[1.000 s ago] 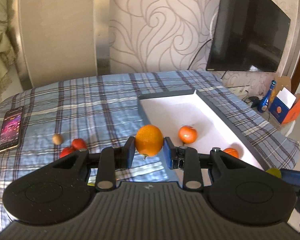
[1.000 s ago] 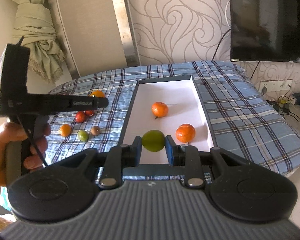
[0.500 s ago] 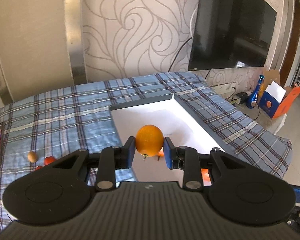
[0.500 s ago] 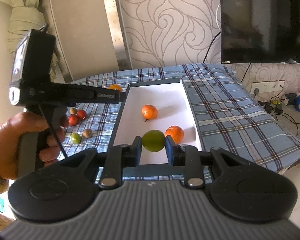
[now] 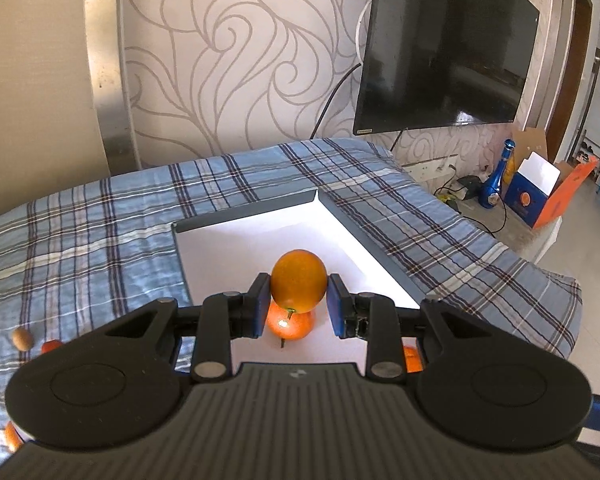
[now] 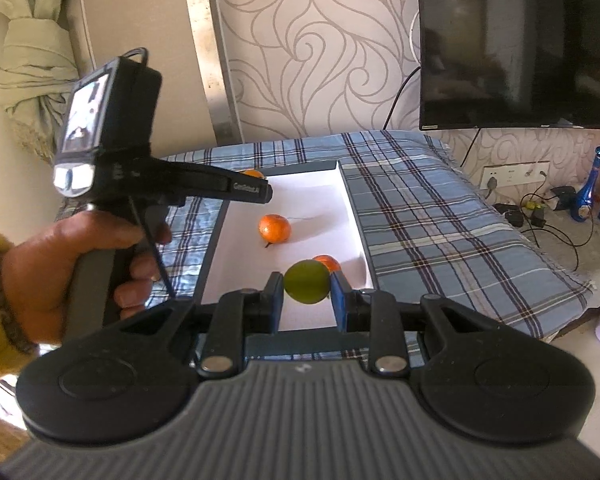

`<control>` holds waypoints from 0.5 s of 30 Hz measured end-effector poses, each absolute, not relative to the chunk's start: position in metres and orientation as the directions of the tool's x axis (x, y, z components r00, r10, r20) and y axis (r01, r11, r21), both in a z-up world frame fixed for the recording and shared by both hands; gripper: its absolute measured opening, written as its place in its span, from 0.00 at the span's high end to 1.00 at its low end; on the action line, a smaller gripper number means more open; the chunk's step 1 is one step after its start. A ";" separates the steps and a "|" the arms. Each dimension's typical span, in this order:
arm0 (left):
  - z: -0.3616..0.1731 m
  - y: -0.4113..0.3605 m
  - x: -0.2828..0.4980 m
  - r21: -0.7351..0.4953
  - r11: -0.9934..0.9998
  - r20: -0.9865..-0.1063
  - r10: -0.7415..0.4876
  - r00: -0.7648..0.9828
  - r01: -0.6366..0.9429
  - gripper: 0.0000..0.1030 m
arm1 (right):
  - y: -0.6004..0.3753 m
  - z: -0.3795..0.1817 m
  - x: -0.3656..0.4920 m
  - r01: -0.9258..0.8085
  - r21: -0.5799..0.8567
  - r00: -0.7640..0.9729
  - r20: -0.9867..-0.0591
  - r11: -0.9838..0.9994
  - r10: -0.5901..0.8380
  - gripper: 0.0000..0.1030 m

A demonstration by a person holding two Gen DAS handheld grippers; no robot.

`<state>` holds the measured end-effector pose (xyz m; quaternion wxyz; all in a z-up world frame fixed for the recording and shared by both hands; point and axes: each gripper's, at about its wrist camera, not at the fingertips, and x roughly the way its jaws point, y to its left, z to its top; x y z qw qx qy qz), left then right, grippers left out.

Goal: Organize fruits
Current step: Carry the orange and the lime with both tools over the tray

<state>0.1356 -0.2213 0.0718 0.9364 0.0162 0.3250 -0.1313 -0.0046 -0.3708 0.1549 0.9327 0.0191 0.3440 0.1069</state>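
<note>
My left gripper (image 5: 299, 304) is shut on an orange (image 5: 298, 280) and hangs over the white tray (image 5: 260, 236). Below it in the tray lies a tangerine (image 5: 296, 326), partly hidden; another tangerine (image 5: 412, 360) peeks out at the gripper's right. My right gripper (image 6: 307, 294) is shut on a green fruit (image 6: 307, 282) above the near end of the same tray (image 6: 316, 188). Two tangerines rest in the tray, one (image 6: 274, 228) in the middle and one (image 6: 329, 262) just behind the green fruit. The left gripper's body (image 6: 204, 188), held by a hand (image 6: 60, 256), reaches over the tray's left rim.
A blue plaid cloth (image 5: 80, 232) covers the bed. A small brown fruit (image 5: 22, 338) and a red one (image 5: 52, 346) lie on it left of the tray. A television (image 5: 448, 48) hangs on the wall; a blue bottle (image 5: 498, 184), boxes and cables stand on the floor to the right.
The left gripper has carried the orange to the right, from beside the tray to above it. The right gripper has stayed over the tray's near end with the green fruit.
</note>
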 end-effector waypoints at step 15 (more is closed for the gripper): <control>0.051 -0.229 0.162 -0.051 0.961 -0.637 -0.240 0.733 0.270 0.66 | -0.365 0.155 -0.008 -0.154 0.077 0.742 -0.649 0.985 0.167 0.72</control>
